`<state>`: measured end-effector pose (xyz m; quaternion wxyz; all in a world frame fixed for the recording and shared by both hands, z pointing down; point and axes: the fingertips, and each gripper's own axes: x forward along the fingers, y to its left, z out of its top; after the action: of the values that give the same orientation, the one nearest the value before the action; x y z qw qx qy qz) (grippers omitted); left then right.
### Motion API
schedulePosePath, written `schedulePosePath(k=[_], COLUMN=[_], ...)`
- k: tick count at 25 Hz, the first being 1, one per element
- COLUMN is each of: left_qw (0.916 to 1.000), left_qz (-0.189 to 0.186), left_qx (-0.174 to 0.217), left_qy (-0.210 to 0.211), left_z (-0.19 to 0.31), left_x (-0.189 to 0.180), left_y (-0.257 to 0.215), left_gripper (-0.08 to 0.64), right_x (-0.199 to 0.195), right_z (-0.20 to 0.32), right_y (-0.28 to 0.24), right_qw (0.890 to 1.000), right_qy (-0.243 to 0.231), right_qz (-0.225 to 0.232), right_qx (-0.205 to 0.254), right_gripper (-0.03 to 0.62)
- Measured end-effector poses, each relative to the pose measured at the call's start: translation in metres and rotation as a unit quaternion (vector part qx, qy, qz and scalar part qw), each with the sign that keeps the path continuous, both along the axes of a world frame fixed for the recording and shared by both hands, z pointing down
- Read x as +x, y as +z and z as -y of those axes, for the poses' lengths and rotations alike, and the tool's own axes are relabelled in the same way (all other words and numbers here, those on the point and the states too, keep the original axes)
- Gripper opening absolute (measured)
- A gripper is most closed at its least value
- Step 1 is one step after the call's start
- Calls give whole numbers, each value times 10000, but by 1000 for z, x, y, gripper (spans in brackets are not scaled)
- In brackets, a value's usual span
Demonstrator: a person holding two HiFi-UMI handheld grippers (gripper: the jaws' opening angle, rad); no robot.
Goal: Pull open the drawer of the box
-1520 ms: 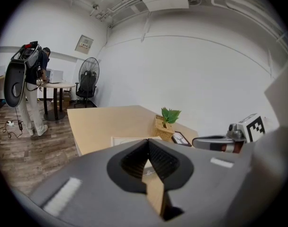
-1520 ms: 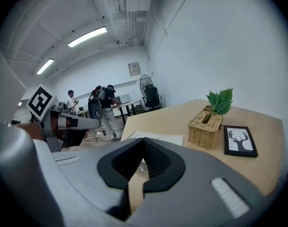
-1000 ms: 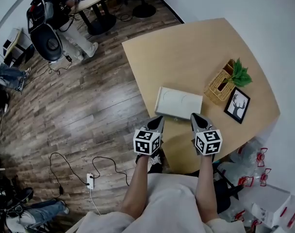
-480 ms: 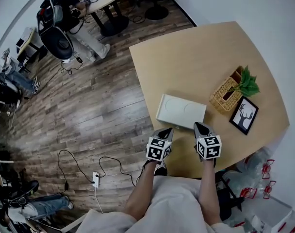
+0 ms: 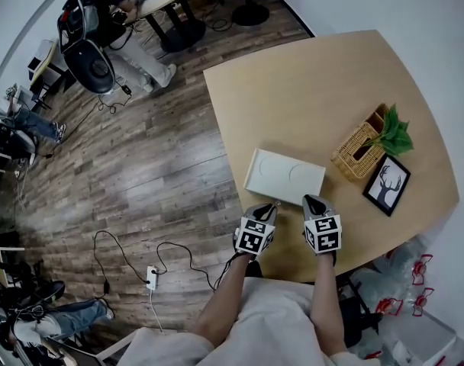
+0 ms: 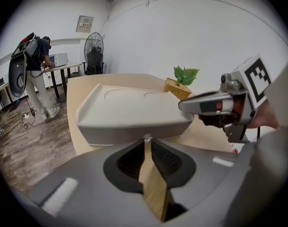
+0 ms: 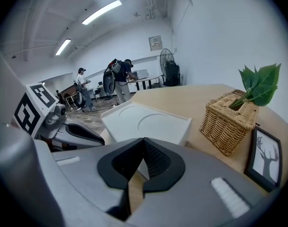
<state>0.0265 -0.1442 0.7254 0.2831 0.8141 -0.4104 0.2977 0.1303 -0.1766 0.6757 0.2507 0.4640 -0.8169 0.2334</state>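
A flat white box (image 5: 284, 175) lies on the round wooden table (image 5: 316, 82), near its front edge. No drawer stands out from it; its near face (image 6: 134, 135) looks flush. My left gripper (image 5: 269, 206) is shut and empty, its tip just short of the box's near left side. In the left gripper view the shut jaws (image 6: 146, 137) point at that face. My right gripper (image 5: 311, 200) is also shut and empty, a little short of the box's near right corner (image 7: 182, 131). Each gripper shows in the other's view: the right gripper (image 6: 205, 103), the left gripper (image 7: 77, 134).
A wicker basket (image 5: 362, 149) with a green plant stands right of the box, a framed deer picture (image 5: 386, 185) beside it. Cables and a power strip (image 5: 152, 277) lie on the wood floor to the left. A person with a backpack (image 5: 102, 6) stands at a far desk.
The head view has shifted, so the table sits slightly differently in frame. Both grippers stay shut by the box's near side, the left one now a little closer to the right one.
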Motion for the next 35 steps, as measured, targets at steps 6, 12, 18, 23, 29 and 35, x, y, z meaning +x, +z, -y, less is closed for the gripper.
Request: schedulePosePath(k=[6, 12, 18, 23, 29, 35], left_qw=[9999, 9998, 9996, 9996, 9997, 9997], left_qz=[18, 65, 37, -20, 89, -19], left_qx=[-105, -197, -268, -260, -232, -249], left_qy=[-7, 34, -14, -69, -54, -86], left_z=[3, 6, 11, 13, 13, 13], left_x=[5, 13, 19, 23, 18, 21], left_y=[10, 23, 23, 24, 30, 20], left_gripper=[131, 141, 141, 138, 129, 127], right_x=[-5, -10, -10, -9, -9, -10], right_z=[2, 3, 4, 3, 4, 4], right_y=[6, 8, 9, 10, 9, 9], right_qw=[9998, 9989, 9988, 9988, 9990, 9991], right_qy=[-182, -397, -430, -442, -410, -388], right_qz=[-100, -241, -183, -109, -114, -99], right_qx=[-73, -90, -119, -161, -152, -121], right_gripper=[-2, -2, -2, -2, -2, -3])
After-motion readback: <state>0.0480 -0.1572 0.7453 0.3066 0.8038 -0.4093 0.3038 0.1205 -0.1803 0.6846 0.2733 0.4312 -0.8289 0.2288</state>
